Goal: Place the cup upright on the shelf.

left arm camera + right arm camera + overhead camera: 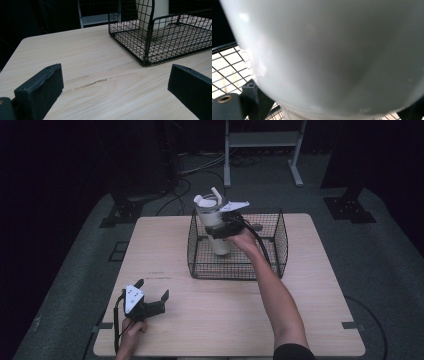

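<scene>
The room is dark all around, with grey floor, loose cables and a pale metal frame [262, 140] standing beyond the far edge of a light wooden table [200, 320]. On the far half of that table sits a black wire basket [277, 240], open at the top, its mesh floor showing the wood beneath. Inside it, toward its left end, stands a tall white tumbler [215, 227] with a lid and a straw poking up above the basket's rim; it leans slightly, and I cannot tell whether its base touches the mesh. The right gripper [220, 227] reaches over the basket's near wall and has its jaws clamped around the tumbler's middle, the person's forearm stretching across the table behind it. In the right gripper view the tumbler's white side presses right up against the camera, with basket mesh below. The left gripper [152, 292] rests at the near left corner of the table, well apart from the basket, its jaws spread wide with bare wood between them. A faint scuff [90, 83] marks the wood just ahead of it
</scene>
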`<state>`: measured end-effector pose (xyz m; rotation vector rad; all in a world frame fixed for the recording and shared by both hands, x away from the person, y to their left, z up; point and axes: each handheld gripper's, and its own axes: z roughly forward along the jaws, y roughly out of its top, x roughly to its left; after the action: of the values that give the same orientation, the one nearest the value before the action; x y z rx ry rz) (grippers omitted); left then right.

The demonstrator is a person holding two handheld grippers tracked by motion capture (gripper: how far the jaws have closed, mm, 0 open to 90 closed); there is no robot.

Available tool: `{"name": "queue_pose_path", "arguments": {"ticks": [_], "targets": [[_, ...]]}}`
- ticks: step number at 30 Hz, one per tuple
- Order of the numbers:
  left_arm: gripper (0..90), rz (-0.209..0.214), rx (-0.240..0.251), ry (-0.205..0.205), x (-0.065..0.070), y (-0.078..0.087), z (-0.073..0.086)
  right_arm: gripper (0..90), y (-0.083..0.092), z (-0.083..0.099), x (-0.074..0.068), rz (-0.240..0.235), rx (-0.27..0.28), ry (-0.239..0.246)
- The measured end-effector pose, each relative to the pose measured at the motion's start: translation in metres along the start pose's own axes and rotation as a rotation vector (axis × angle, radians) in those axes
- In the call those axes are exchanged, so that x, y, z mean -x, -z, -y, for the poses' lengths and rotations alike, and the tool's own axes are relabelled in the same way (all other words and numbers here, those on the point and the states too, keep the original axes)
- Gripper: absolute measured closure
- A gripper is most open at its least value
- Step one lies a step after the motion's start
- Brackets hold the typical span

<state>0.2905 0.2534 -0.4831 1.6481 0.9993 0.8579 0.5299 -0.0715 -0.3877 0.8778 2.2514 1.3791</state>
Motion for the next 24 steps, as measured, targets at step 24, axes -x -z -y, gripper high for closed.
{"name": "queue_pose_path", "arguments": {"ticks": [24], "targets": [[0.0, 0.011, 0.015, 0.026, -0.002, 0.0, 0.0, 7.9, -0.014, 0.015, 0.002, -0.034, -0.048, -0.021]]}}
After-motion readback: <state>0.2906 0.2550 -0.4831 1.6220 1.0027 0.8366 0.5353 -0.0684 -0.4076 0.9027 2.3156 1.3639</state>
